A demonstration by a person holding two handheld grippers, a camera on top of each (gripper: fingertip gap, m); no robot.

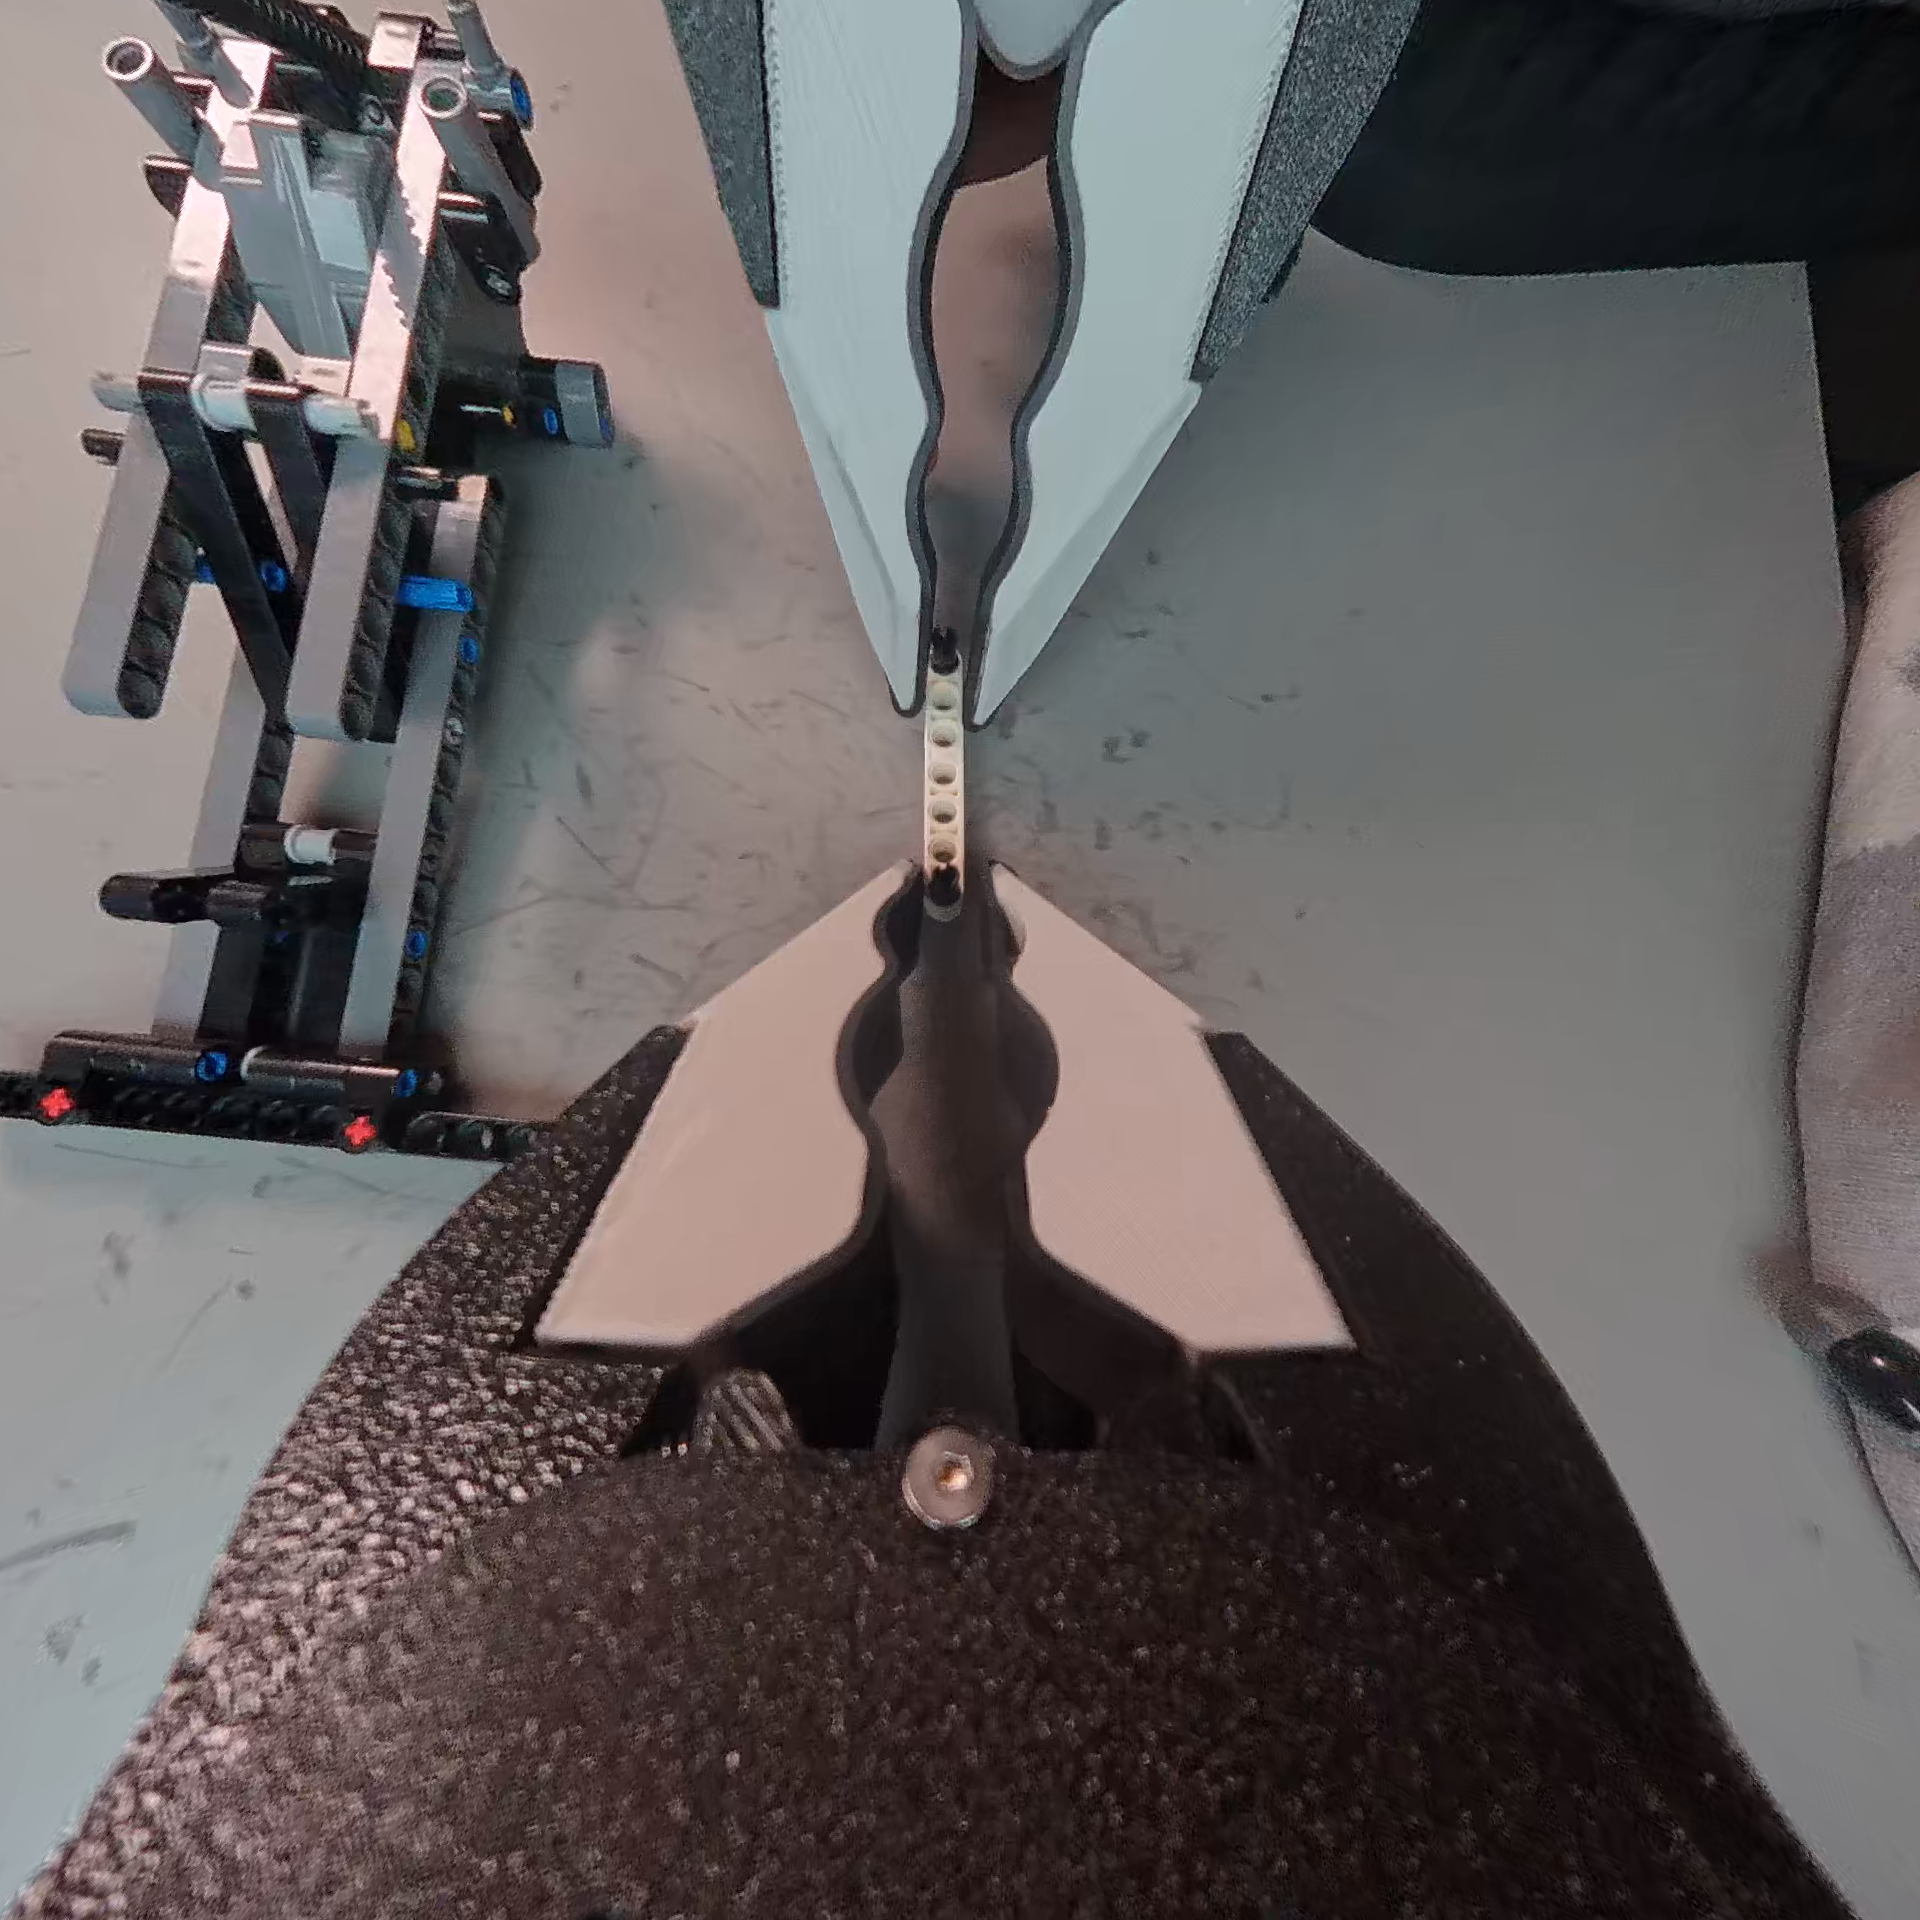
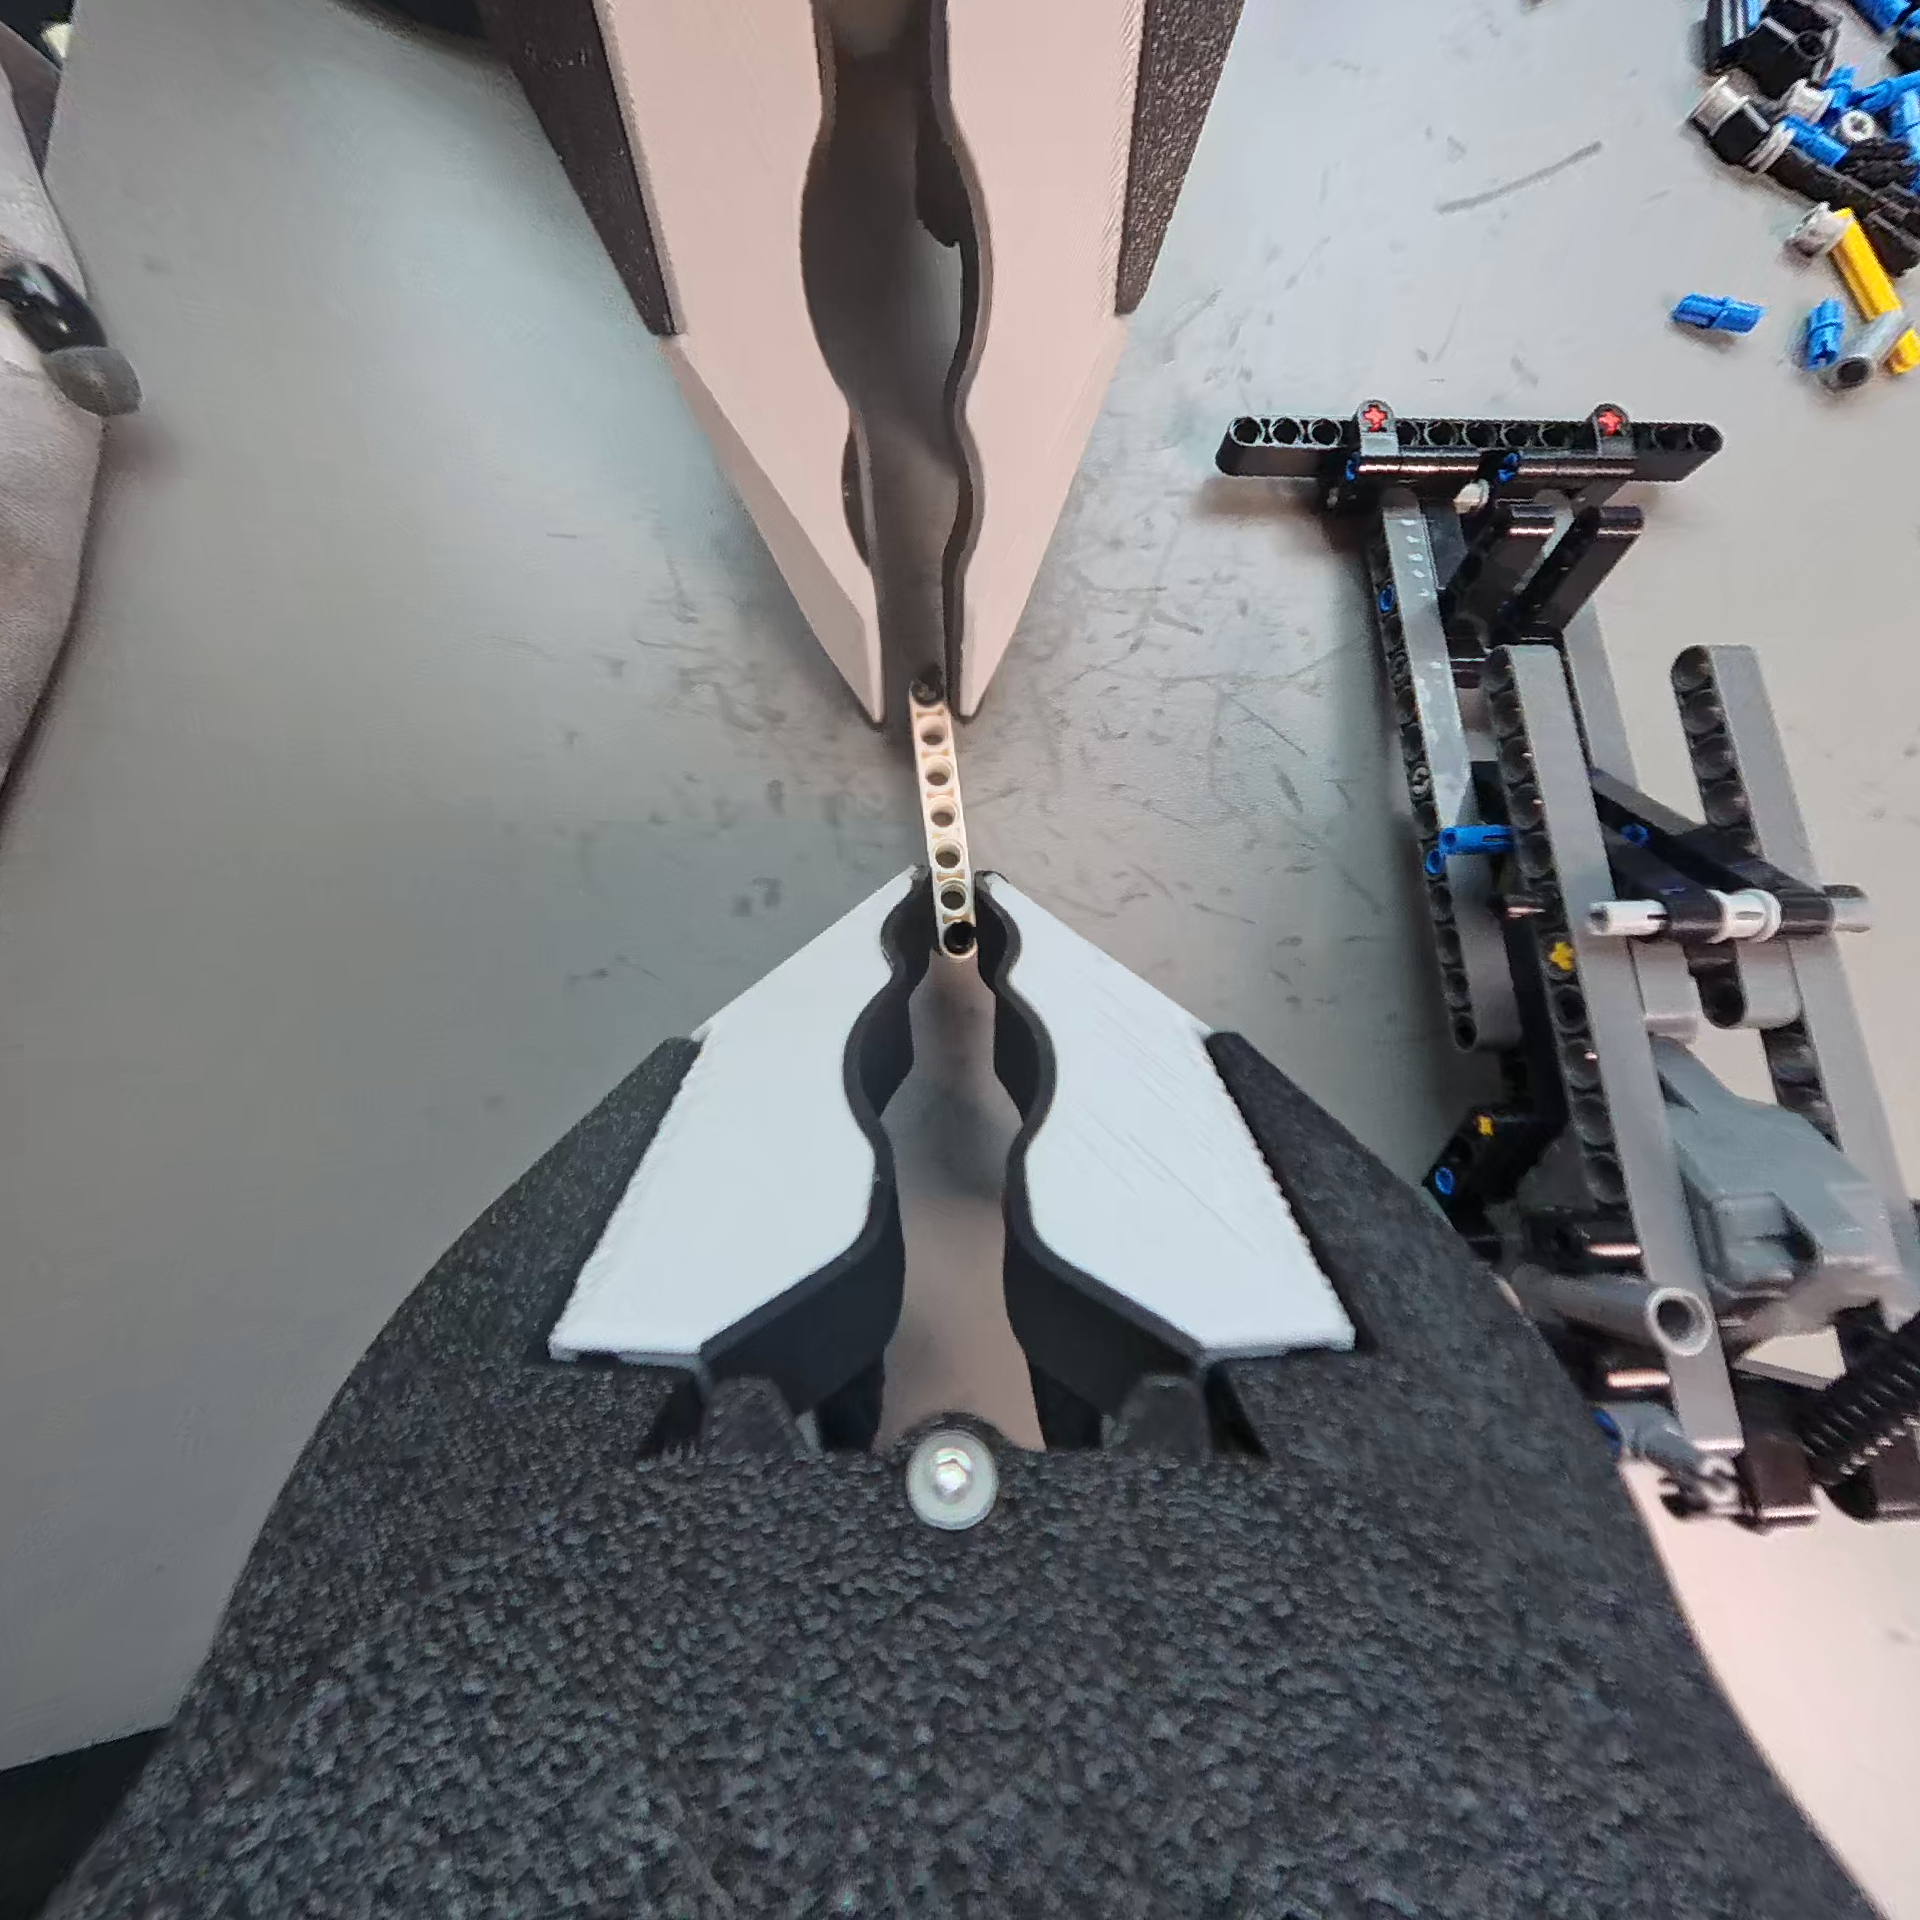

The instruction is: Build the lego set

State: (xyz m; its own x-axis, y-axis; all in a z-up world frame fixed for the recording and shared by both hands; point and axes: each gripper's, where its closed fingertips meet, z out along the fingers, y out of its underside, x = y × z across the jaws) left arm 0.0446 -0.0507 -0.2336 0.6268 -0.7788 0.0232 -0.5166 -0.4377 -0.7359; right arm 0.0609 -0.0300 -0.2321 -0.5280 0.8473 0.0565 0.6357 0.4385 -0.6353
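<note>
Left wrist view: a small white beam [image 1: 943, 774] with holes was pinched at one end by the left gripper [image 1: 943, 883] and at the other by the right gripper [image 1: 945, 681], above the tabletop [image 1: 1455, 727]. The half-built frame [image 1: 301, 582] was set nearby.

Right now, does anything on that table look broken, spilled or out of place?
Nothing looks broken. The loose pieces lie scattered in a far corner, apart from the half-built model. One unusual thing: the small white beam is off the table, pinched at its ends by the left tool and the right tool.
</note>
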